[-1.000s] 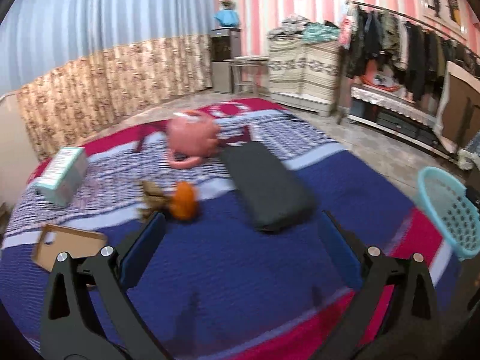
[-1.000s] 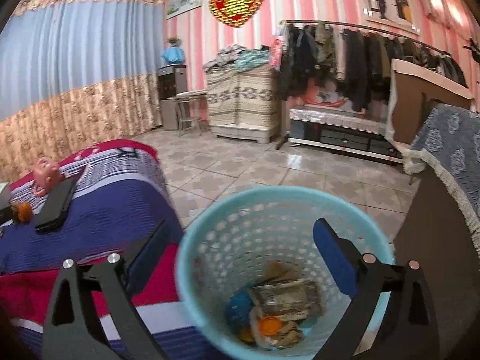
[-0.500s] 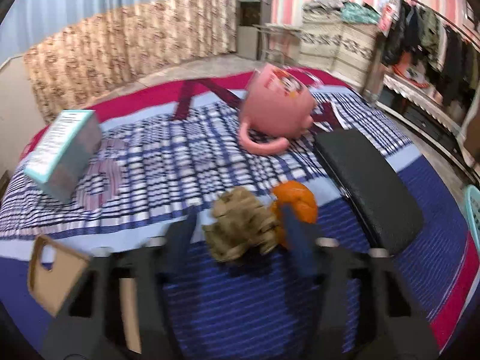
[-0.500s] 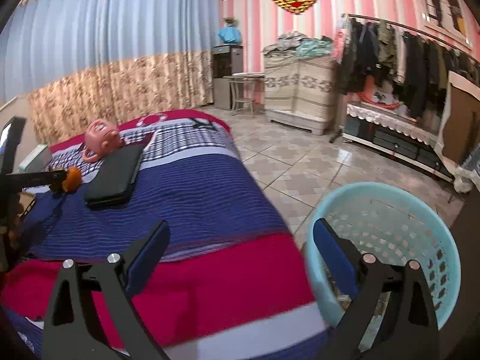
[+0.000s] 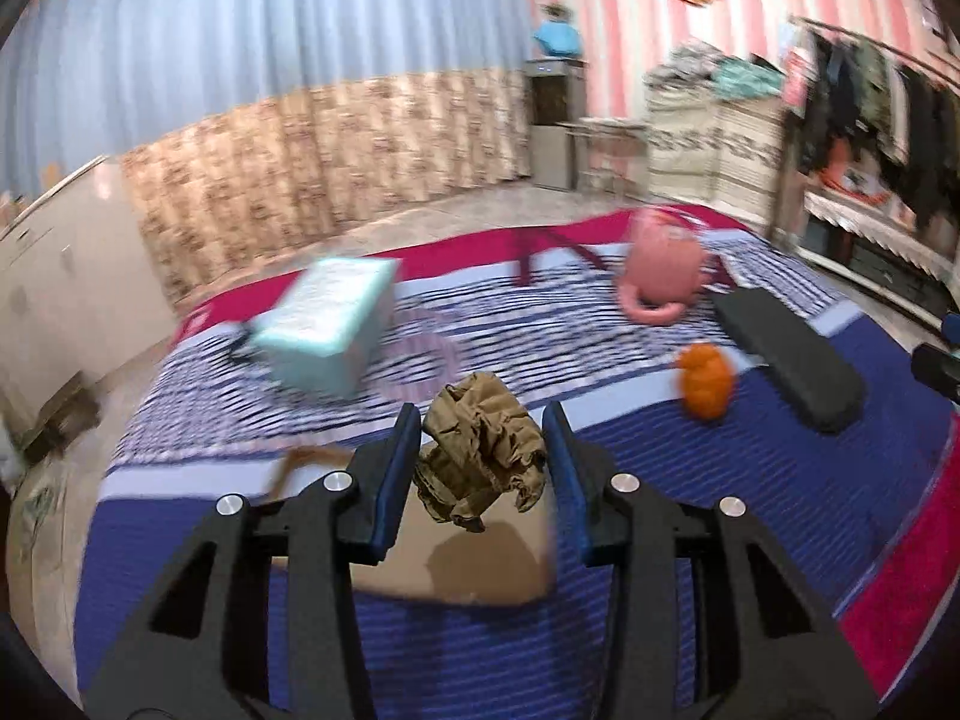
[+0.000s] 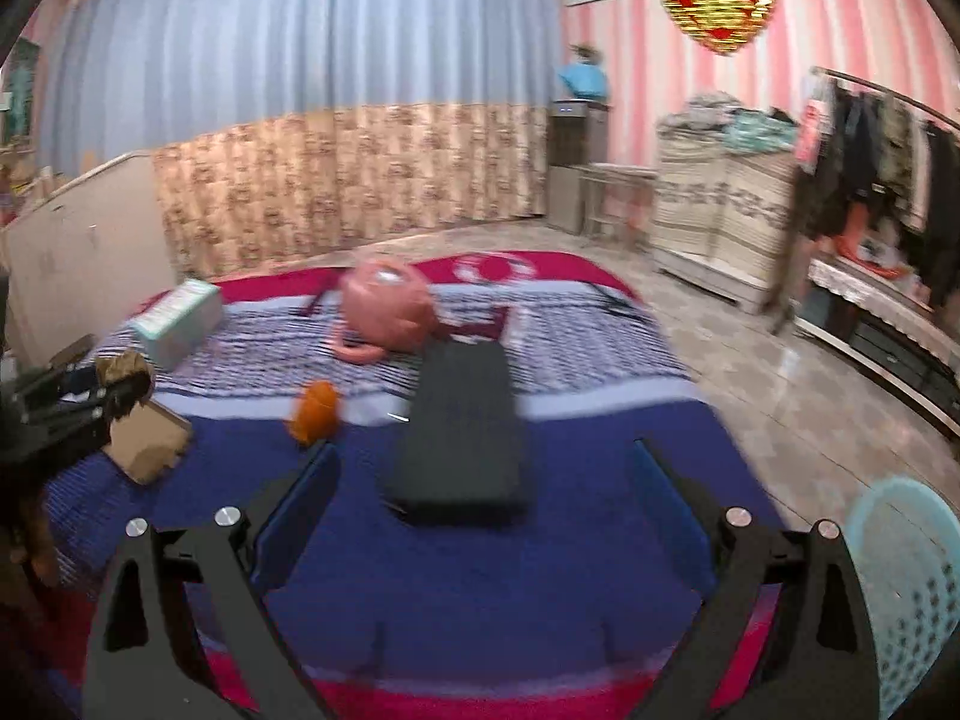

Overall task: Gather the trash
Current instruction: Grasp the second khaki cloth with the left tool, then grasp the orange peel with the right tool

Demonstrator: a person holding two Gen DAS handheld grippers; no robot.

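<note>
Already the left claw is clamped on the crumpled brown wad, lifted clear above the cardboard piece on the bed; a second ago its jaws stood wide over bare blanket, and they have just been closing. An orange scrap lies off to its right, beside the black case.

From the right wrist, the right claw hangs released and empty. Ahead and to its left sits that scrap, nearer this hand; the blue basket, earlier directly beneath, now sits at lower right.
</note>
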